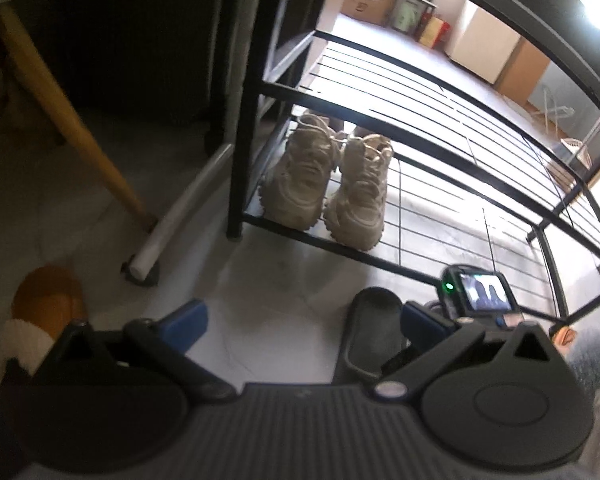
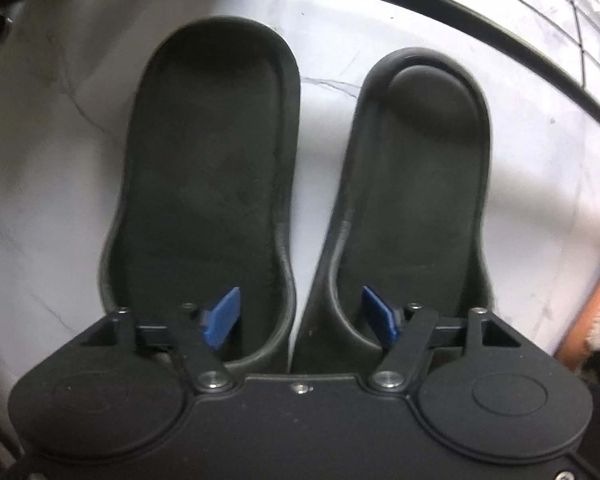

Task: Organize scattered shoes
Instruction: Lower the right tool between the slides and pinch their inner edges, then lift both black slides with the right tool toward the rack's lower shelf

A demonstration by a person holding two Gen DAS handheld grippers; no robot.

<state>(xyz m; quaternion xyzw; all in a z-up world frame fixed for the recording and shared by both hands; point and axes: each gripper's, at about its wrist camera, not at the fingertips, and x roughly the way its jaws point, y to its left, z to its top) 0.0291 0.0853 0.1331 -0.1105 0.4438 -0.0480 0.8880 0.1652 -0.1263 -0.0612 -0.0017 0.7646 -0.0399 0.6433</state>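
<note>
My right gripper (image 2: 300,316) is spread, a finger inside each slide (image 2: 204,168); closing could pinch one wall only (they'd splay). Left gripper (image 1: 296,320) spread, empty.

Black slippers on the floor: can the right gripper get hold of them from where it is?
Probably yes. The right gripper is open, one blue finger over each of the black slippers, straddling their adjoining inner walls; nothing lies between.

The right tool (image 2: 300,316) hides both black slippers' (image 2: 208,168) front ends; an orange slipper (image 1: 46,300) is half cut off.
</note>
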